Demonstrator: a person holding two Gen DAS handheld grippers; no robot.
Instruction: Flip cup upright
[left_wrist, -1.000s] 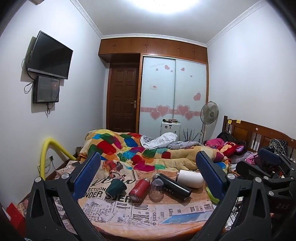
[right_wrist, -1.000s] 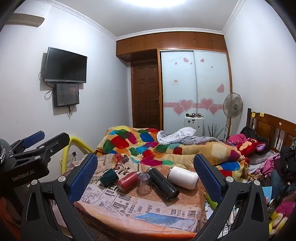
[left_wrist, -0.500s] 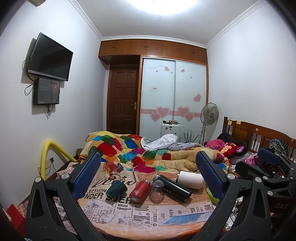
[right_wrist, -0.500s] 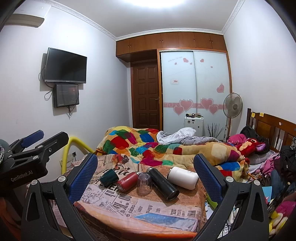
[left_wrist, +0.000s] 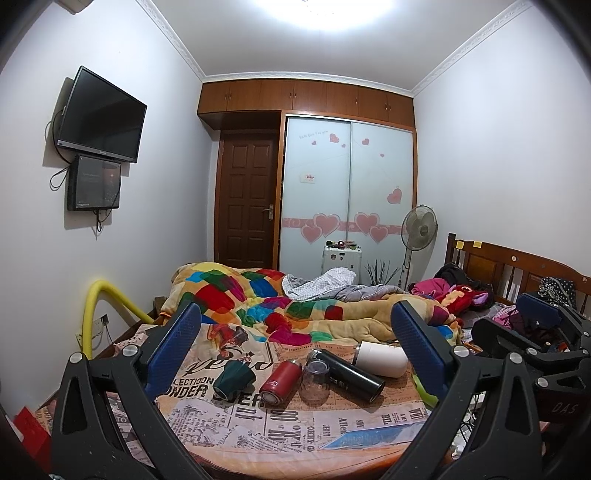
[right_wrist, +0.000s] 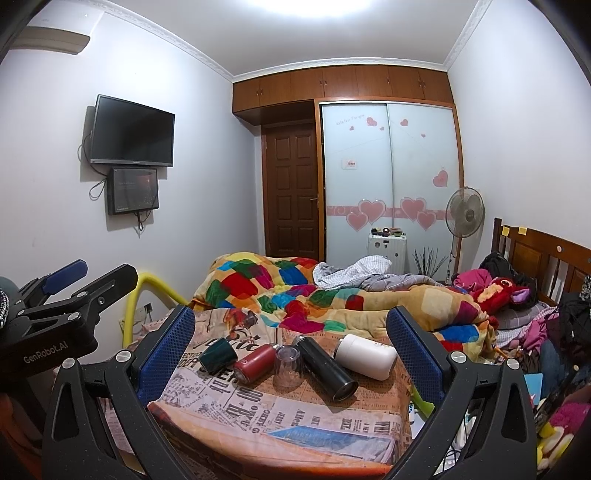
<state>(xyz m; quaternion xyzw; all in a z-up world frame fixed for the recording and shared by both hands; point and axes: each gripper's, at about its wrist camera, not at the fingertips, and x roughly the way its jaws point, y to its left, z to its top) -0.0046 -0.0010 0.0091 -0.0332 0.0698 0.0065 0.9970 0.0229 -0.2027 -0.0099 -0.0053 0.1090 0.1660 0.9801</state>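
Note:
Several drink containers lie on a newspaper-print cloth (left_wrist: 258, 417) at the foot of a bed. A dark green cup (left_wrist: 233, 379) (right_wrist: 218, 353) lies on its side at the left. Beside it lie a red flask (left_wrist: 279, 380) (right_wrist: 255, 363), a black flask (left_wrist: 347, 373) (right_wrist: 325, 366) and a white tumbler (left_wrist: 380, 358) (right_wrist: 365, 354). A clear glass (left_wrist: 314, 380) (right_wrist: 289, 365) stands mouth down between the flasks. My left gripper (left_wrist: 295, 347) is open and empty, well short of them. My right gripper (right_wrist: 291, 343) is open and empty too.
A colourful quilt (left_wrist: 280, 306) is bunched behind the containers. A yellow padded rail (left_wrist: 99, 306) stands at the left bed edge. A wooden headboard (left_wrist: 517, 266) and piled clothes (right_wrist: 498, 291) are on the right. A fan (left_wrist: 419, 229) and wardrobe (left_wrist: 347, 192) stand at the back.
Both views have shifted only slightly; the containers sit a little lower in the left wrist view. Nothing was touched.

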